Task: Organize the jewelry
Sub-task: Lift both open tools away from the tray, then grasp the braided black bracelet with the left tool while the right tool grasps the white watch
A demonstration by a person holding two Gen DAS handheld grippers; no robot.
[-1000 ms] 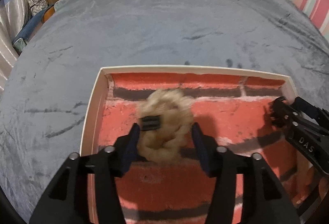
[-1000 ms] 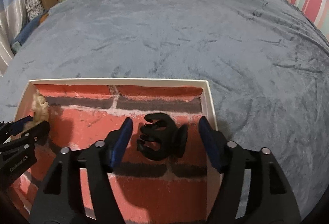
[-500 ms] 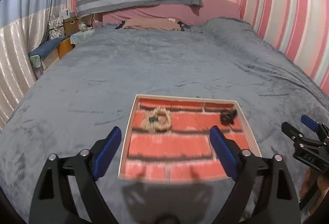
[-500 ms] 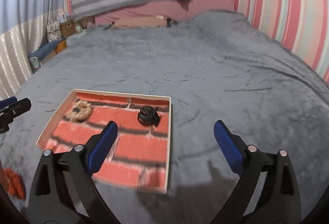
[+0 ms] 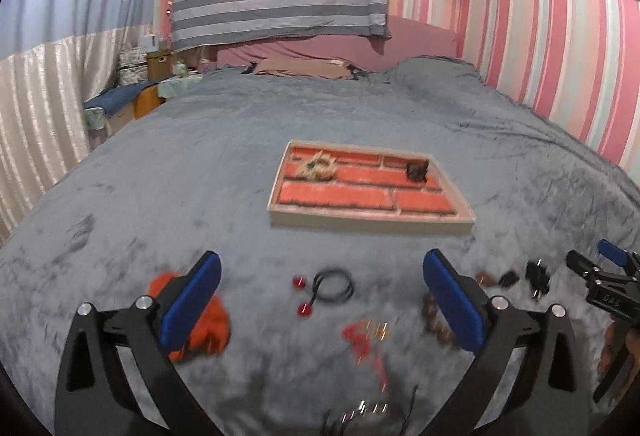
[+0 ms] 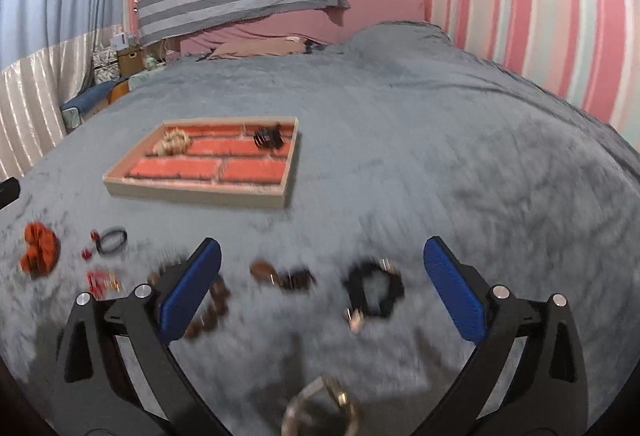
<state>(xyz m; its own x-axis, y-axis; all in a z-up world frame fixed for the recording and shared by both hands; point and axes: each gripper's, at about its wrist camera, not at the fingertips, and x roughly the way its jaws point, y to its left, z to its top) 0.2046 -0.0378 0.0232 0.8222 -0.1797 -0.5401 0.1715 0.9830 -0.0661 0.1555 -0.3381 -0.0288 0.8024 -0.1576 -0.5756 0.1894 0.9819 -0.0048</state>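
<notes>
Tray (image 5: 368, 222): rimmed, brick-pattern floor, alone mid-blanket (image 5: 200, 164), bare fabric on every side.
Tray contents: tan scrunchie (image 5: 320, 167) far-left corner; black claw clip (image 5: 417, 170) far-right corner, well apart.
Left gripper (image 5: 322, 298): spread wide, empty, above loose items.
Right gripper (image 6: 322, 284): spread wide, empty.
Near row: orange scrunchie (image 6: 38, 248), black hair tie (image 6: 112, 239) with 2 red beads, red earrings (image 6: 102, 281), brown beads (image 6: 212, 310), black bracelet (image 6: 374, 290); all blurred, between grippers and tray.
</notes>
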